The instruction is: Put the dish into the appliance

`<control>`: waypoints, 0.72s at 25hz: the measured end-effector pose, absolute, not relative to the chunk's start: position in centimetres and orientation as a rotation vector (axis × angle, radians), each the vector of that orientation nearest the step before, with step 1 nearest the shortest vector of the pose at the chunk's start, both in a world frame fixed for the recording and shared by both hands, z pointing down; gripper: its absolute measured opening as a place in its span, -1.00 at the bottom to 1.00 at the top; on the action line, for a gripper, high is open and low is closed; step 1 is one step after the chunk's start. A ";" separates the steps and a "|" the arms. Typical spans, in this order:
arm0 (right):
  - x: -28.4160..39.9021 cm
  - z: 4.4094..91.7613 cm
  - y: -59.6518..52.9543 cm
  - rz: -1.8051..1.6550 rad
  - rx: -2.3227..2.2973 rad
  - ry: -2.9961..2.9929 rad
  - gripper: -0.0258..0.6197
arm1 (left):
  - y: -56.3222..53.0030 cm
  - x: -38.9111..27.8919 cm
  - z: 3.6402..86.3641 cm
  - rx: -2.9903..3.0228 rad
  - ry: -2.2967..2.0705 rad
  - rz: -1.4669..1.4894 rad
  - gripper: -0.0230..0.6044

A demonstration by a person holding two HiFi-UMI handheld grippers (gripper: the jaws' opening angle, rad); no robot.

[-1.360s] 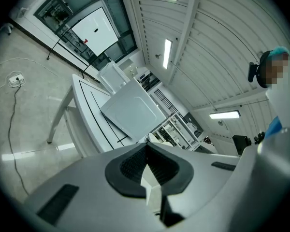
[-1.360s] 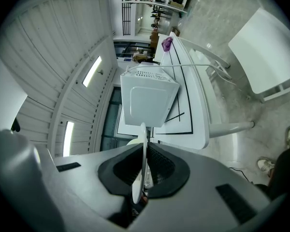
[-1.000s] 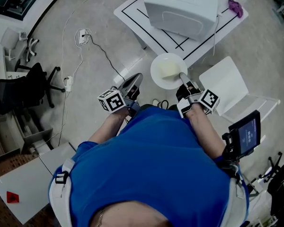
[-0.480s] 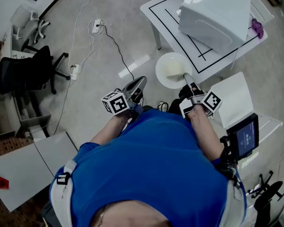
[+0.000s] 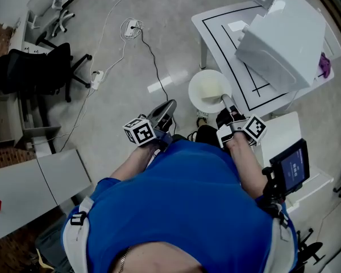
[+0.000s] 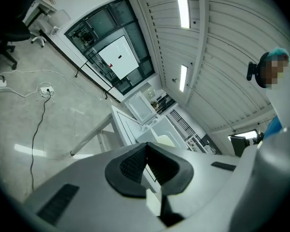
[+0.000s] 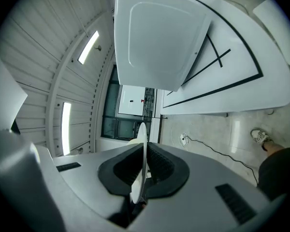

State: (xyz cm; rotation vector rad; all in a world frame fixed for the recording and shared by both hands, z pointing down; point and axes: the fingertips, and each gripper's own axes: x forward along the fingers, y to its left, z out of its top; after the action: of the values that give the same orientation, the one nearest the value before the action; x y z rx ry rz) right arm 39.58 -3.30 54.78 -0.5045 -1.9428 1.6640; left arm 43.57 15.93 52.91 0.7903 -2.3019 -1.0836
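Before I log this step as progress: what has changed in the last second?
The head view has swung: the white box-shaped appliance and its white table slid from top centre to upper right. The right gripper stays shut on the round white plate; the left gripper stays shut and empty.

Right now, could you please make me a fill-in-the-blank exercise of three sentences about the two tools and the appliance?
1. The right tool grips the white dish by its ____.
2. The left tool is shut and holds ____.
3. The white appliance stands on a table marked with ____ lines.

Missing words: rim; nothing; black.
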 end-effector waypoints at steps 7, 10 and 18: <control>34.4 54.4 -0.9 1.640 -0.558 -1.903 -0.87 | 19.1 39.6 51.6 0.692 -2.370 -1.079 -0.91; 31.7 54.7 -0.3 1.633 -0.573 -1.877 -0.87 | 19.7 37.1 51.4 0.647 -2.394 -1.078 -0.91; 25.1 55.6 0.3 1.642 -0.600 -1.846 -0.87 | 20.2 31.0 51.3 0.574 -2.426 -1.050 -0.91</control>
State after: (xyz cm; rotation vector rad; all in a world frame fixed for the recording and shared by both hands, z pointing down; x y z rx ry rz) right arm 25.14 0.34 55.58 -0.6002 -1.8465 1.6417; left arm 31.04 20.18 51.28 0.5738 -2.4262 -1.0499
